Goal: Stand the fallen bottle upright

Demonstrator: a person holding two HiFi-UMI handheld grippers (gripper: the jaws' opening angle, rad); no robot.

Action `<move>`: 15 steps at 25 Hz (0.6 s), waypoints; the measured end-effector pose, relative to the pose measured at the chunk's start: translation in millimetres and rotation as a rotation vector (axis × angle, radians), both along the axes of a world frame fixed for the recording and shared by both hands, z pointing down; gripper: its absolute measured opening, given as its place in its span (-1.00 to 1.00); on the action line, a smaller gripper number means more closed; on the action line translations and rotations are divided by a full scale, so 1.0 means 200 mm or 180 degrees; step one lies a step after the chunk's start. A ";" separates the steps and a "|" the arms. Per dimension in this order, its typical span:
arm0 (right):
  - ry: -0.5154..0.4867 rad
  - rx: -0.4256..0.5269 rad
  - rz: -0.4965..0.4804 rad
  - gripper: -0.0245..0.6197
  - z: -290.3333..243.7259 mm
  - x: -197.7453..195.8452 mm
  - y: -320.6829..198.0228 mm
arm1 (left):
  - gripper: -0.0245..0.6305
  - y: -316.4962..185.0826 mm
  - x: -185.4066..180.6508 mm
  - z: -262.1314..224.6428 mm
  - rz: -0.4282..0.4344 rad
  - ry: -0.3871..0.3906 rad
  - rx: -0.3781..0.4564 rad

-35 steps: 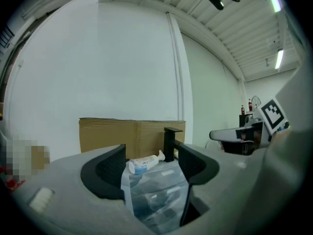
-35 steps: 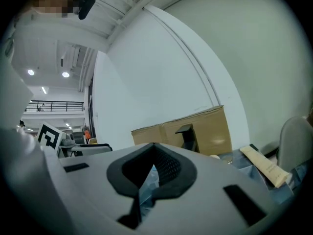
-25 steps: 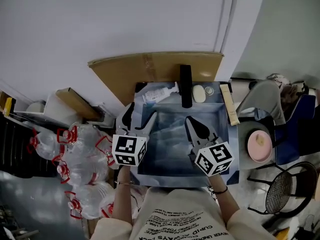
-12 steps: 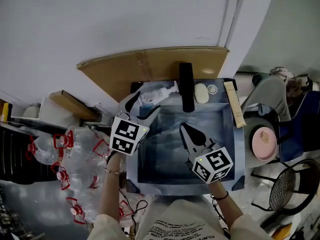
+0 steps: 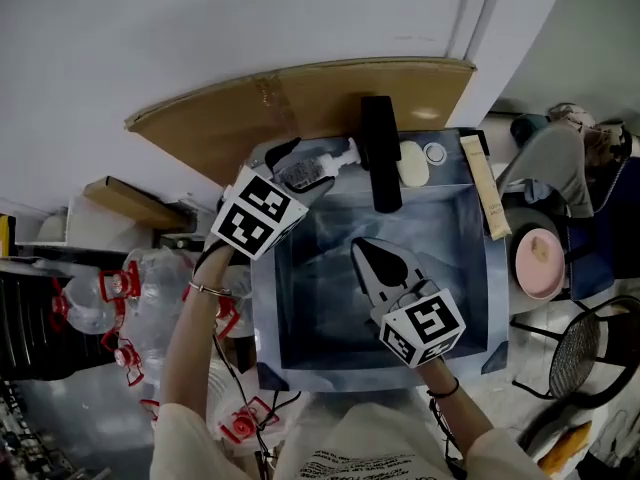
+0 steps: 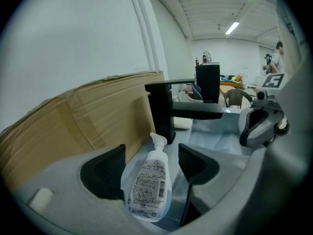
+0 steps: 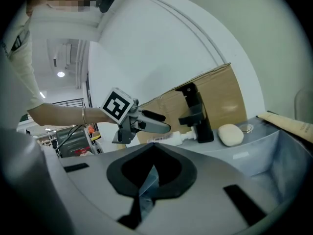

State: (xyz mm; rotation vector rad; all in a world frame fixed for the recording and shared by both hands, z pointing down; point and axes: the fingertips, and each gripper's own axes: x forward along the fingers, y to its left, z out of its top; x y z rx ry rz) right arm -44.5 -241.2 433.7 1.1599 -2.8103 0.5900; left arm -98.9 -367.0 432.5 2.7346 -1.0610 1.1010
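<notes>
**Bottle down on sink ledge, left jaws straddling it**

- Readable text: none. Fine print on the label of the small clear plastic pump bottle (image 6: 149, 185), too small to read. Print on the shirt at the bottom of the head view cut off, unreadable. Black-and-white square markers on both gripper cubes only.
- Bottle: translucent body, white label, white pump head. Lying on its side on the back ledge of the blue-grey sink (image 5: 470, 298), pump end toward the black rectangular faucet (image 6: 168, 111), base toward the camera in the left gripper view. Also seen in the head view (image 5: 330, 163) and in the right gripper view (image 7: 164, 139).
- Left gripper (image 6: 152, 155): jaws apart, 1 on each side of the bottle body, not clamped; contact impossible to tell. In the head view (image 5: 300, 171), over the ledge's left end, just beside the faucet (image 5: 380, 153).
- Right gripper (image 7: 151, 151): jaws together, nothing between them. Held over the basin (image 5: 362, 250), well apart from the bottle.
- Ledge, right of the faucet: white oval soap bar (image 5: 412, 163), then a small round fitting (image 5: 434, 153). Long beige flat box (image 5: 485, 200) on the sink's right rim.
- Brown cardboard sheet (image 5: 300, 108) against the wall behind the ledge.
- Clear water jugs with red handles (image 5: 120, 288) left of the sink; pink bowl (image 5: 540, 263) to the right.
</notes>
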 end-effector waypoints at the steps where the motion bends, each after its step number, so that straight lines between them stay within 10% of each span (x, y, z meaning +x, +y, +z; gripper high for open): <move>1: 0.0000 -0.0027 0.0012 -0.91 0.02 0.00 0.00 | 0.07 -0.01 0.02 0.02 0.0082 -0.0037 -0.0084; 15: -0.0033 -0.0298 0.0256 -0.91 0.18 0.05 0.04 | 0.07 -0.05 0.10 0.32 0.0758 -0.0719 -0.0895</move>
